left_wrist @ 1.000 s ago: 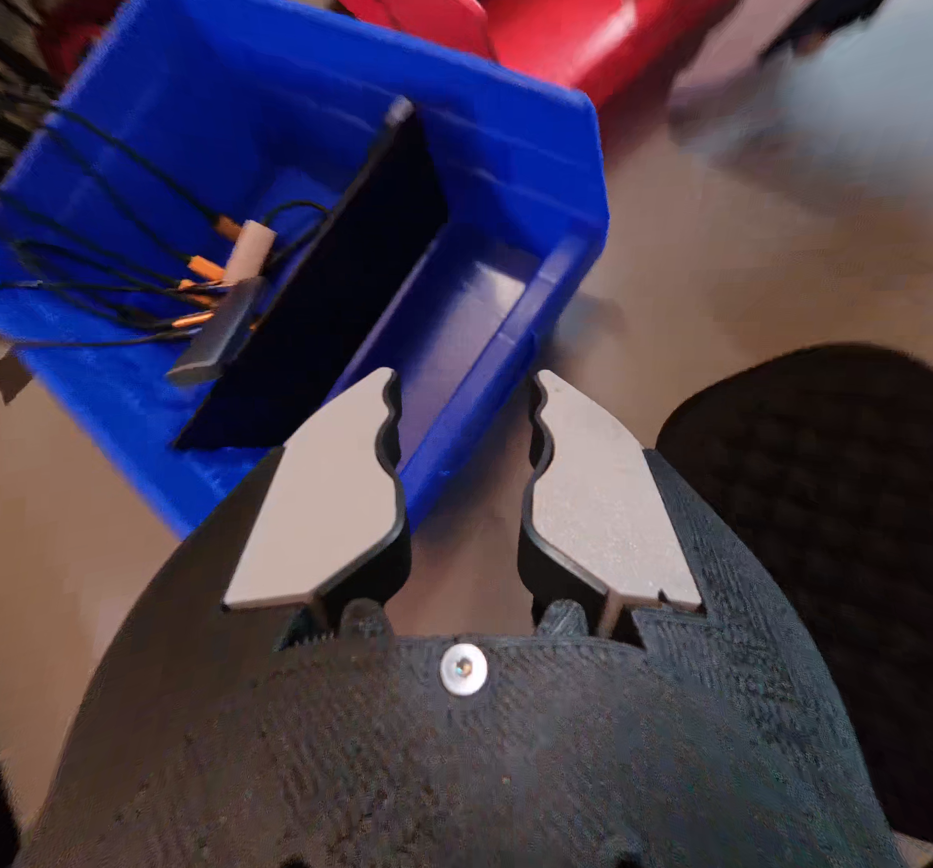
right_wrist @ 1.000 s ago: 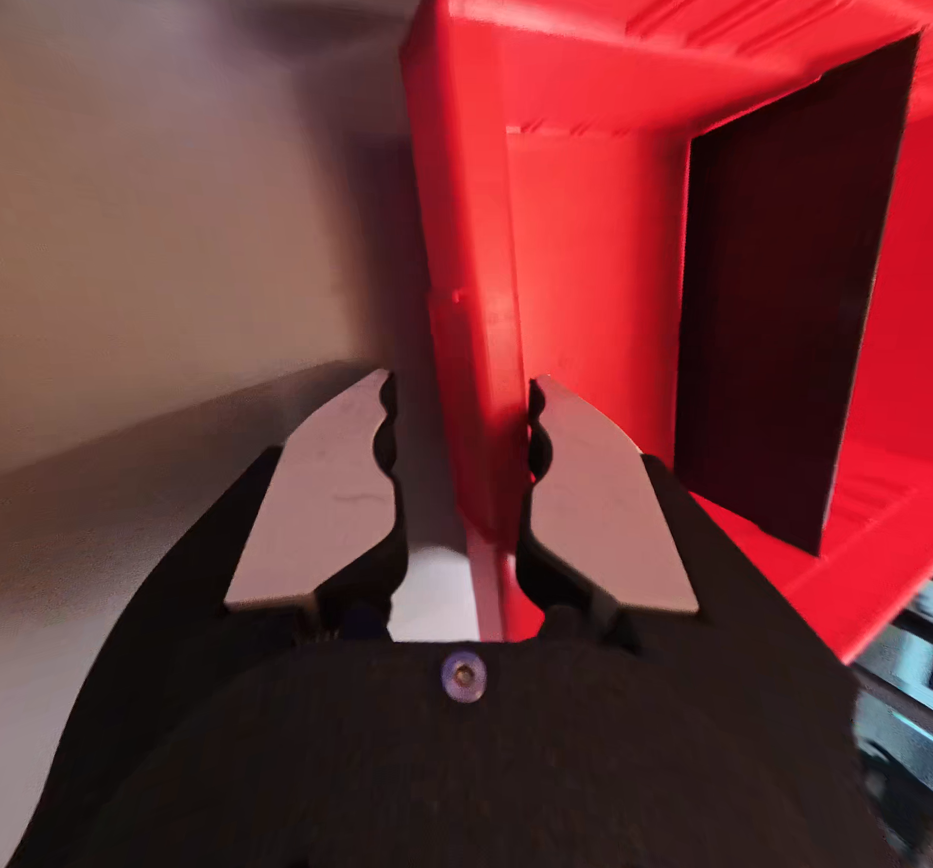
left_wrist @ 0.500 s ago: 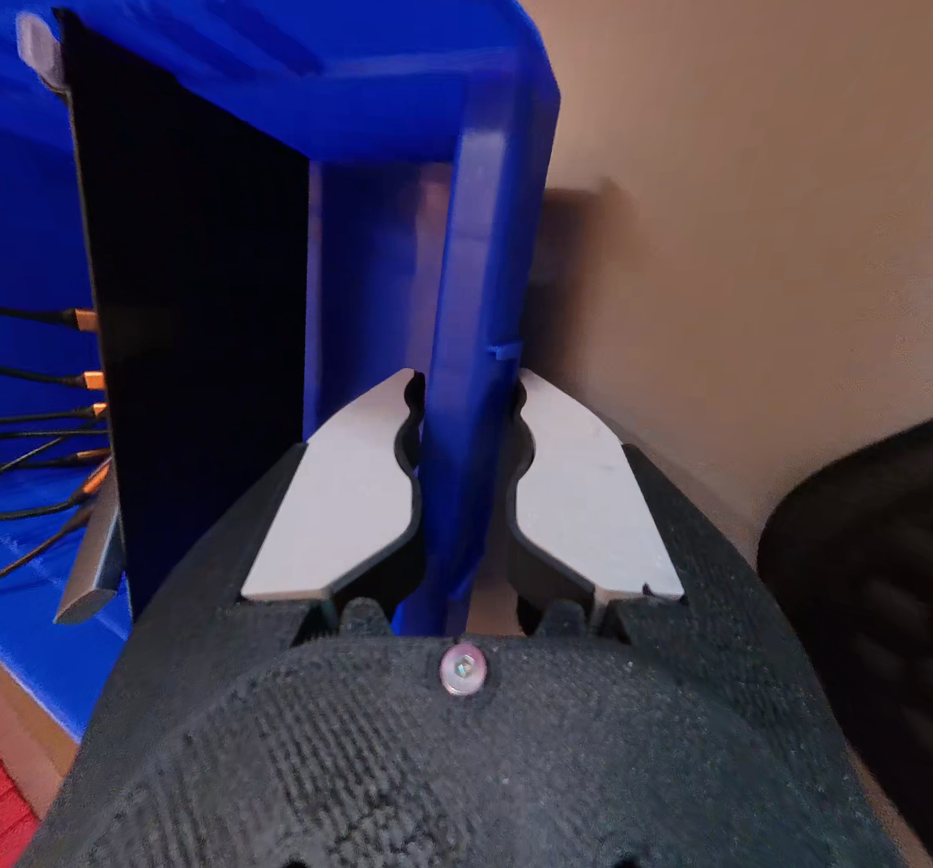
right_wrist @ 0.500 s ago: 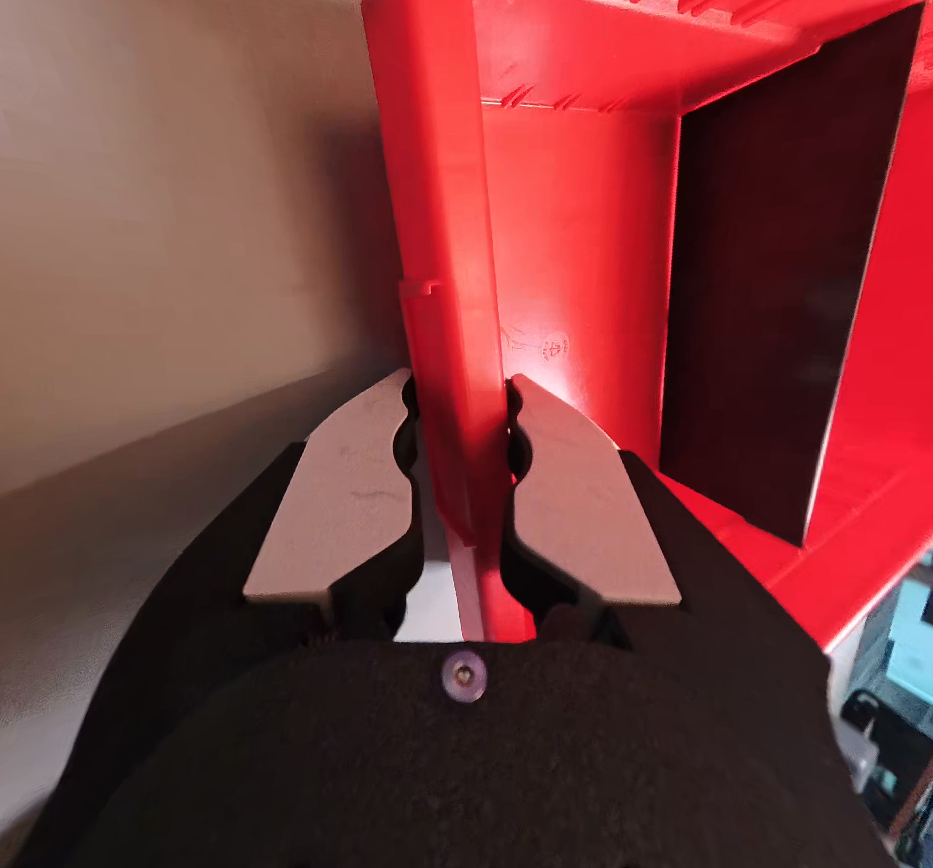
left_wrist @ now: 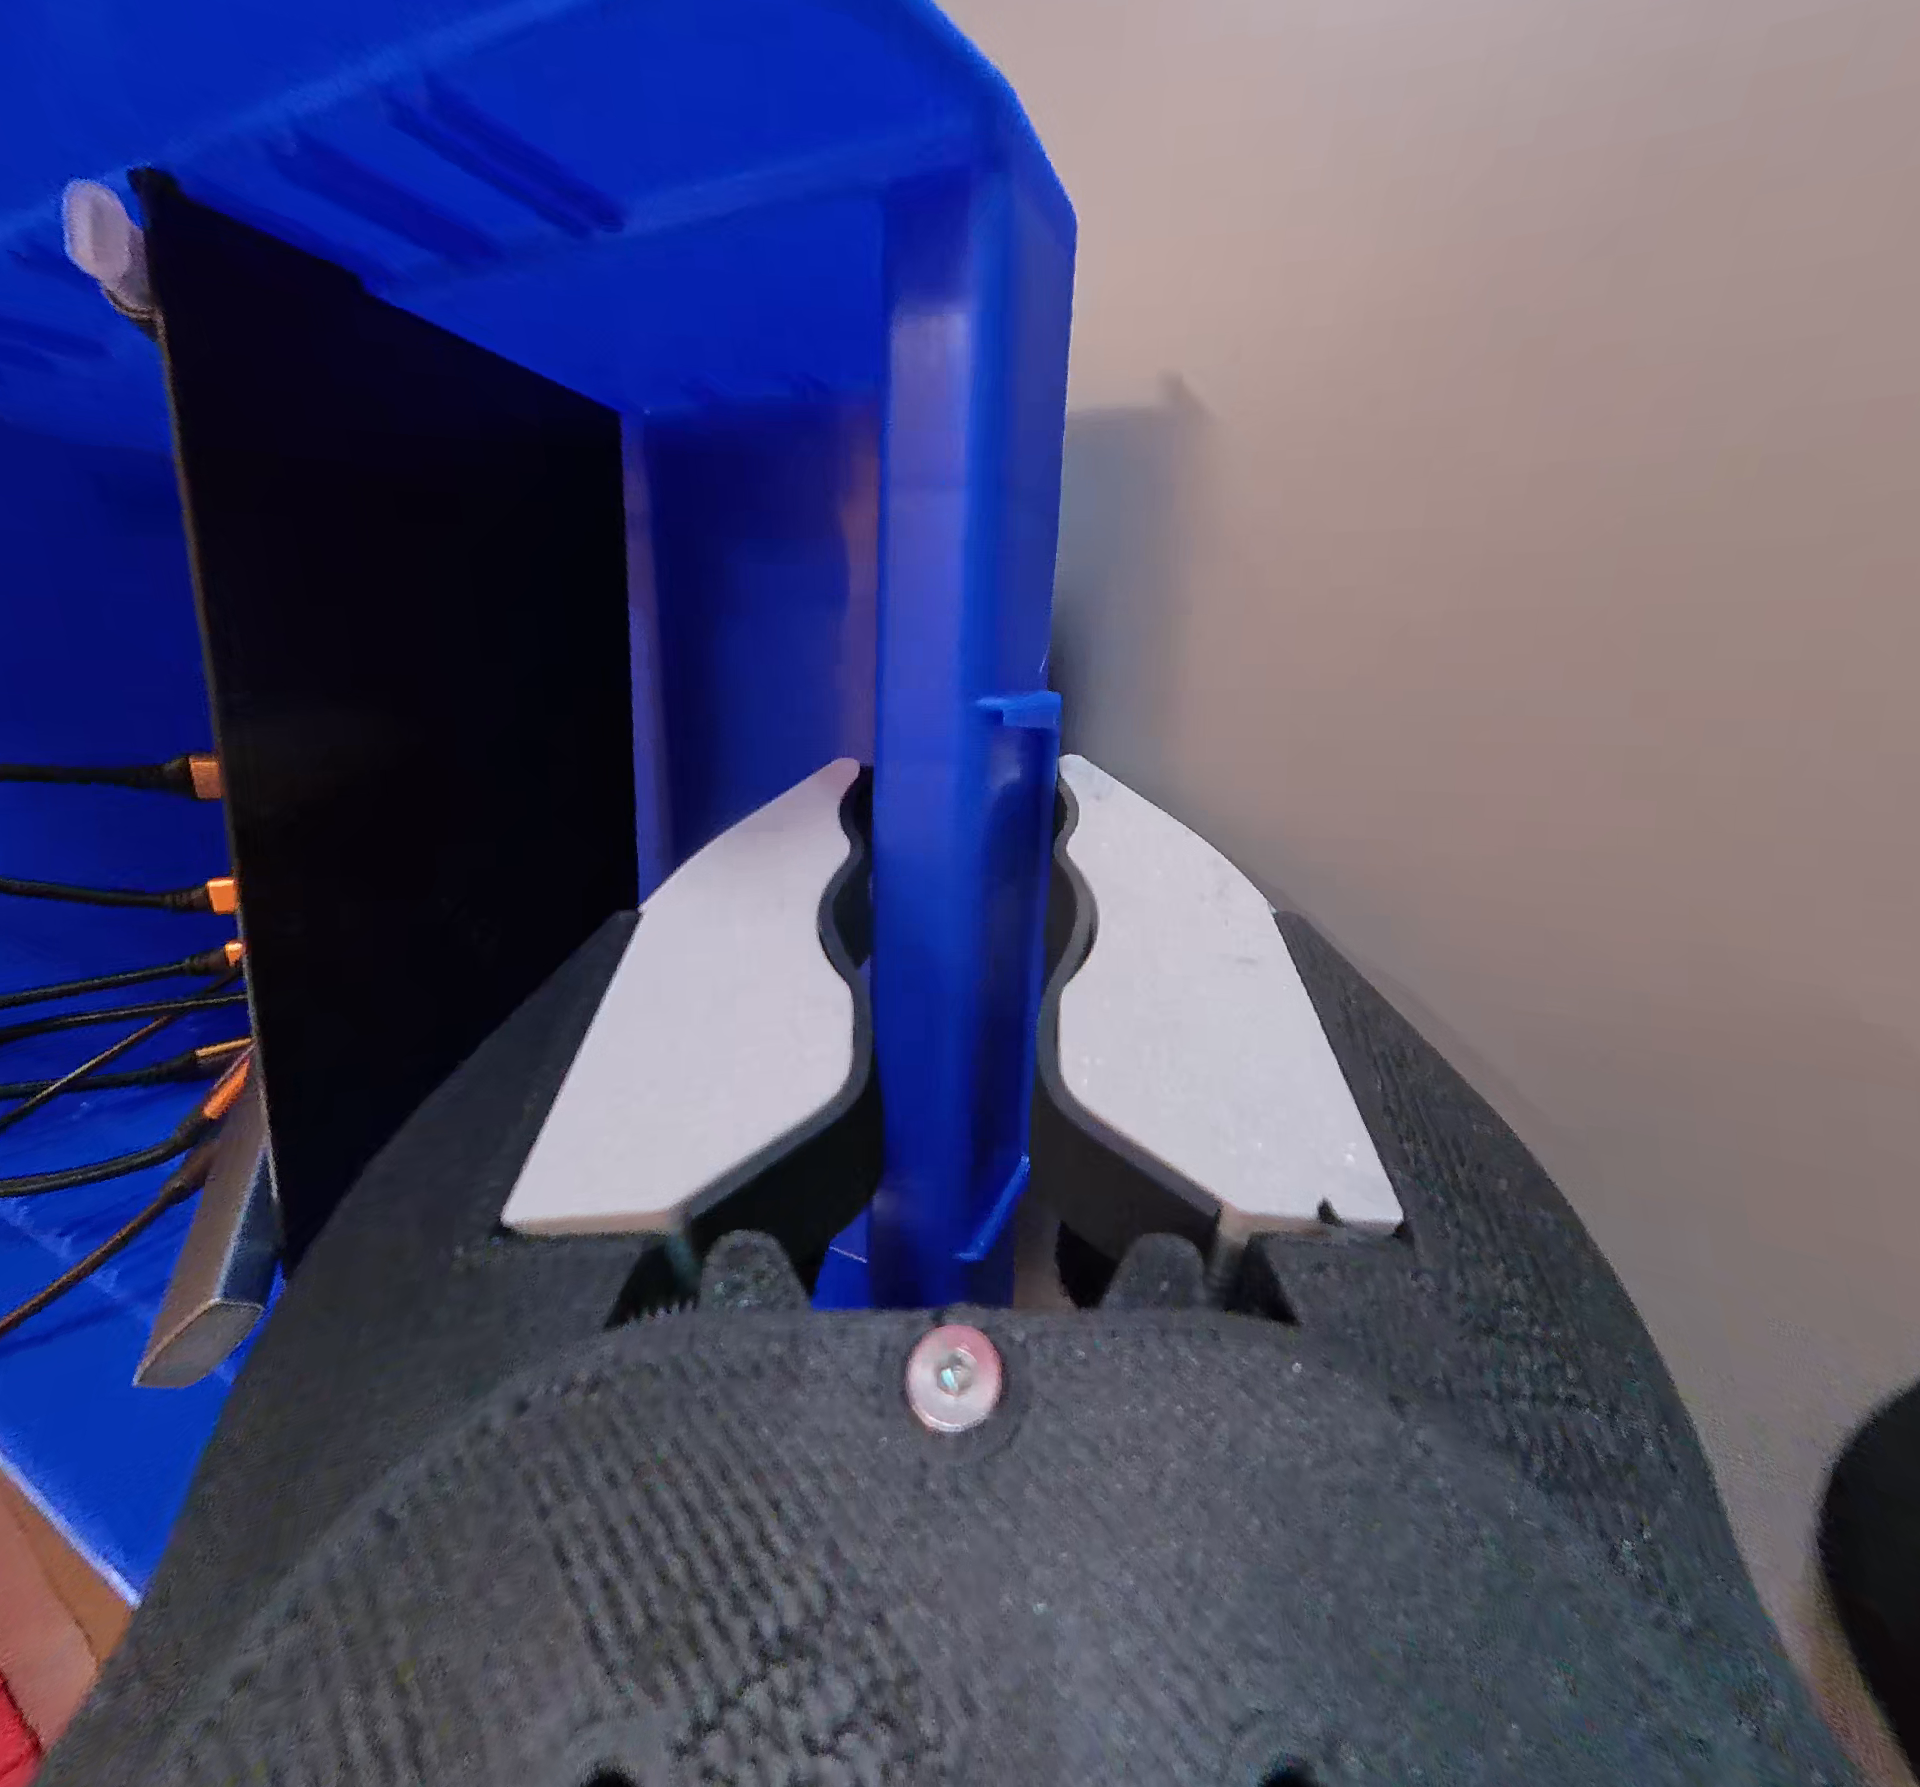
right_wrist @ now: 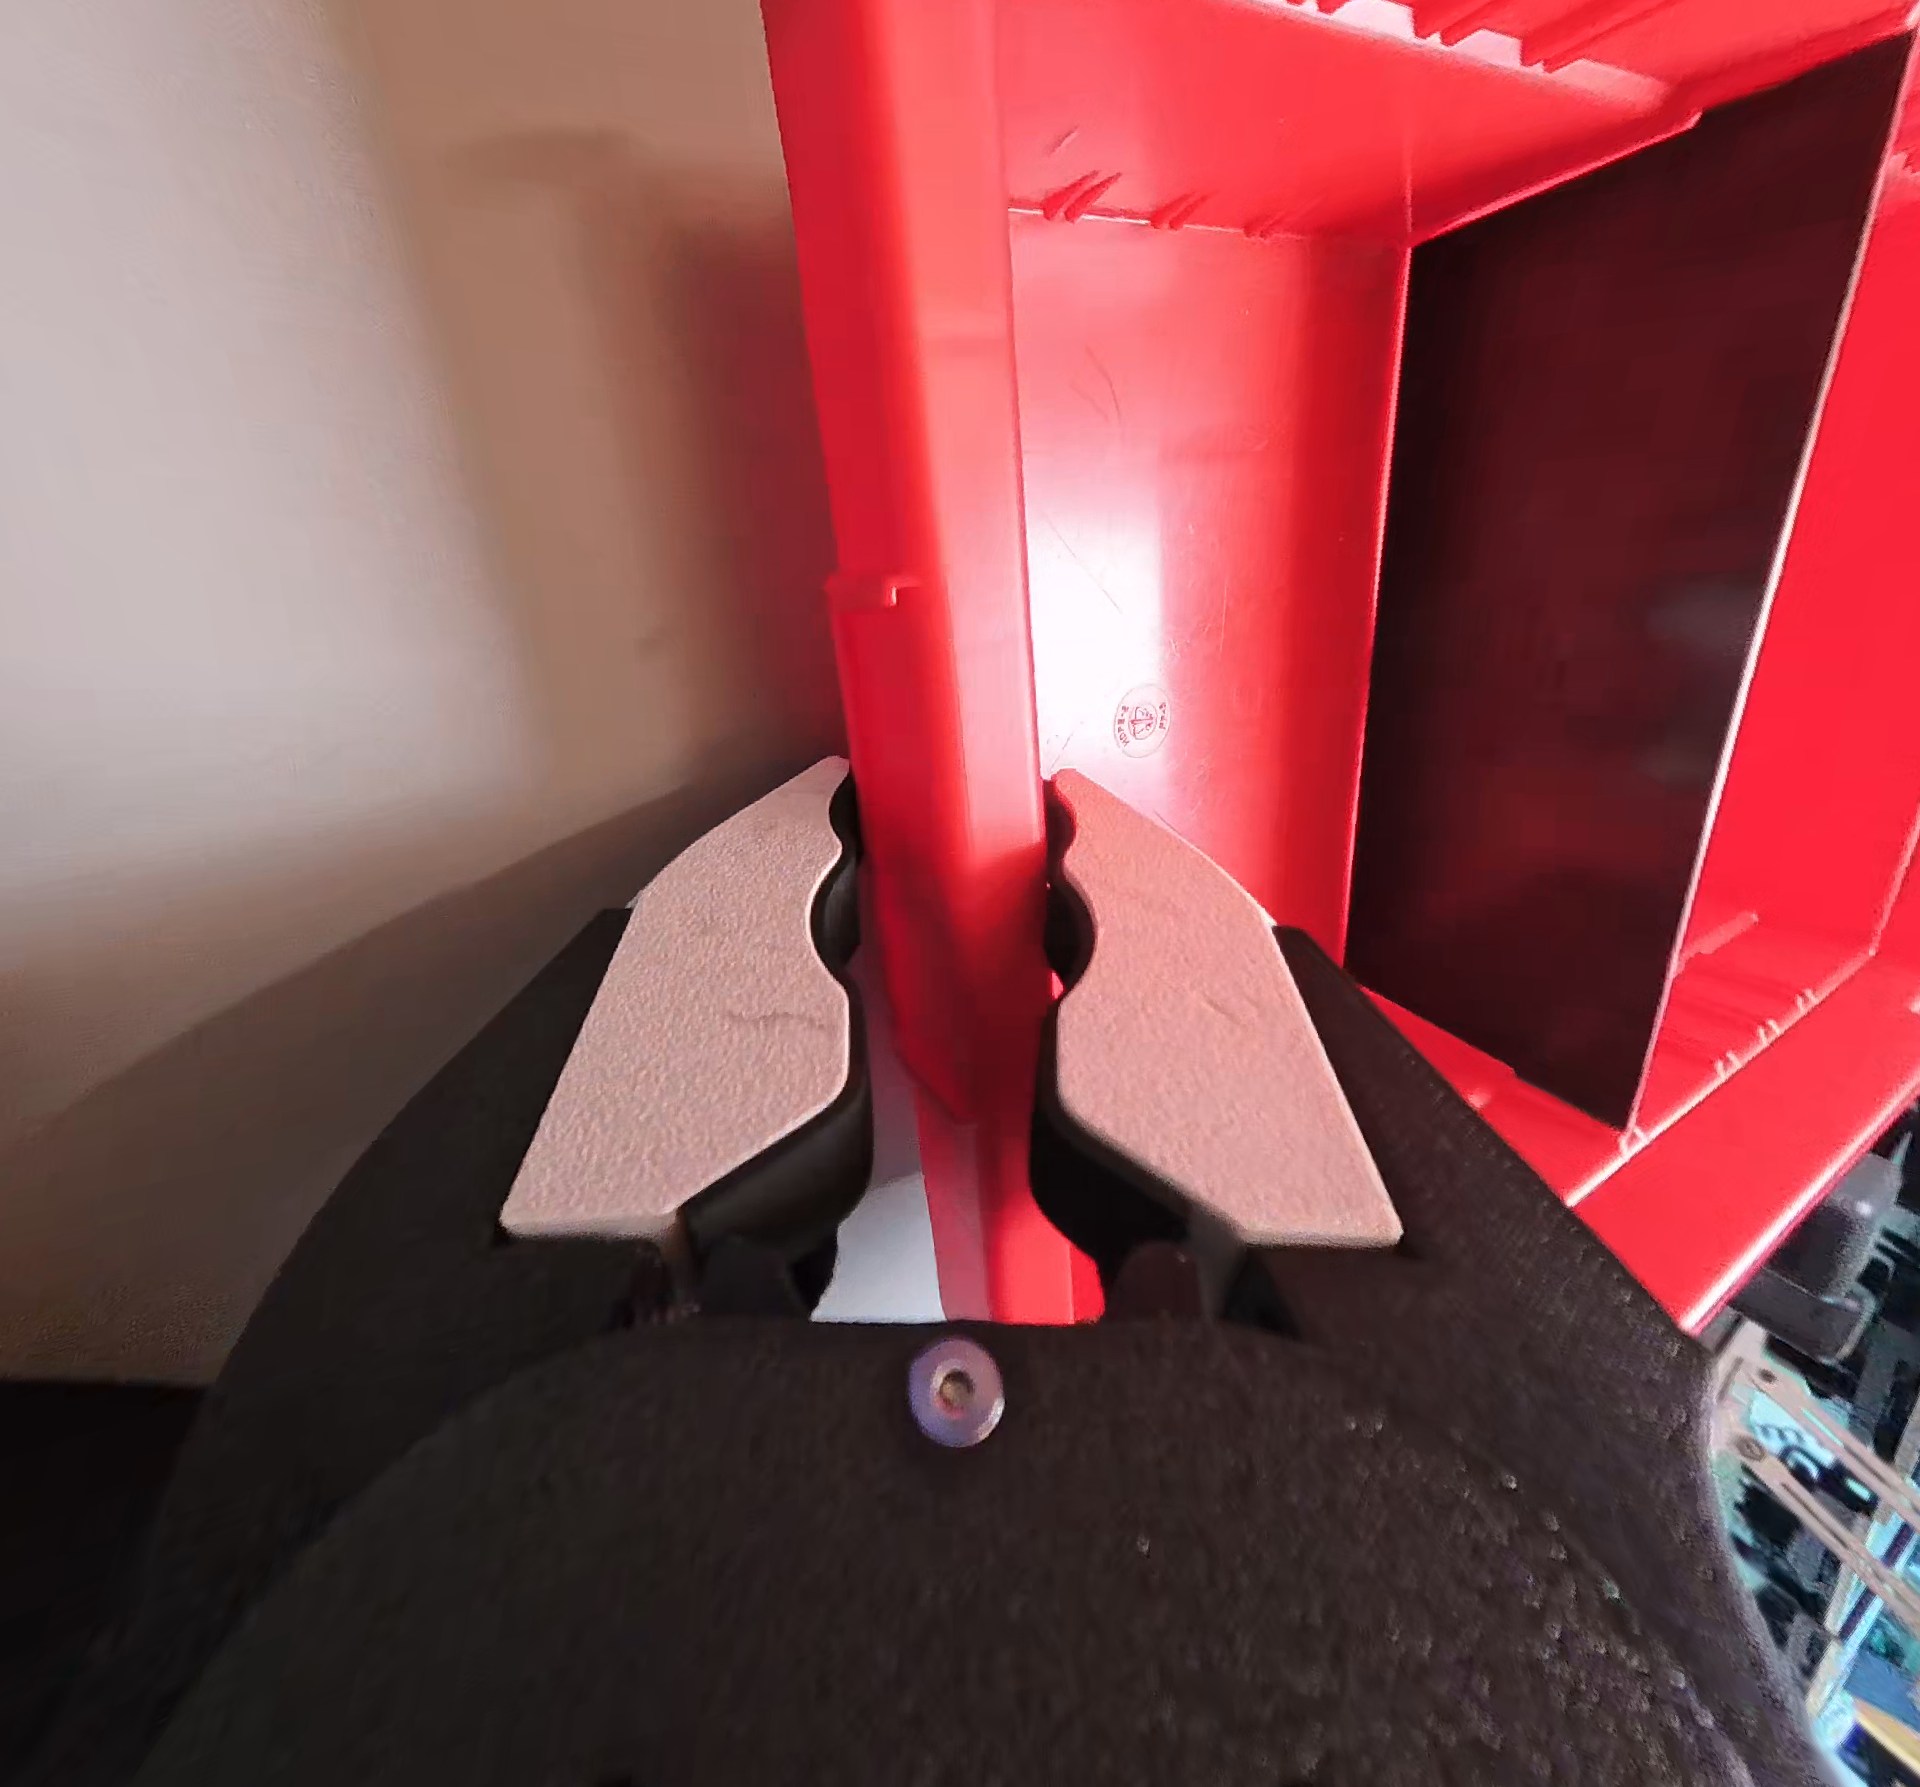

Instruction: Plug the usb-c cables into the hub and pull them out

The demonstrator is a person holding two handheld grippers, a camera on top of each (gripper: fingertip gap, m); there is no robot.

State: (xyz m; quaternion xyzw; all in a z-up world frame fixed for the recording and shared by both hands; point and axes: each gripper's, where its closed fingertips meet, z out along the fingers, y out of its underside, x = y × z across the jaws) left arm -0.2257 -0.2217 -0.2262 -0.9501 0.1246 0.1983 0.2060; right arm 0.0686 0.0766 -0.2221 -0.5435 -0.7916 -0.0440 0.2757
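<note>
My left gripper (left_wrist: 958, 781) is shut on the right side wall of a blue bin (left_wrist: 966, 532). Inside the bin, left of a black divider (left_wrist: 405, 719), several black usb-c cables with orange plugs (left_wrist: 203, 776) lie near a grey hub (left_wrist: 213, 1259). My right gripper (right_wrist: 948, 787) is shut on the left side wall of a red bin (right_wrist: 914, 387). The red bin has a dark divider (right_wrist: 1600, 646), and the compartment next to the gripped wall holds nothing that I can see.
A beige tabletop (left_wrist: 1507, 490) lies right of the blue bin and left of the red bin (right_wrist: 312, 490). A dark rounded object (left_wrist: 1870, 1571) sits at the lower right of the left wrist view. Cluttered equipment (right_wrist: 1829, 1425) shows past the red bin's lower right edge. My right fingertips sit around 40 cm from my left ones.
Both grippers moved forward onto the bin walls and closed: the left on the blue bin's wall, the right on the red bin's wall. One second ago both were open.
</note>
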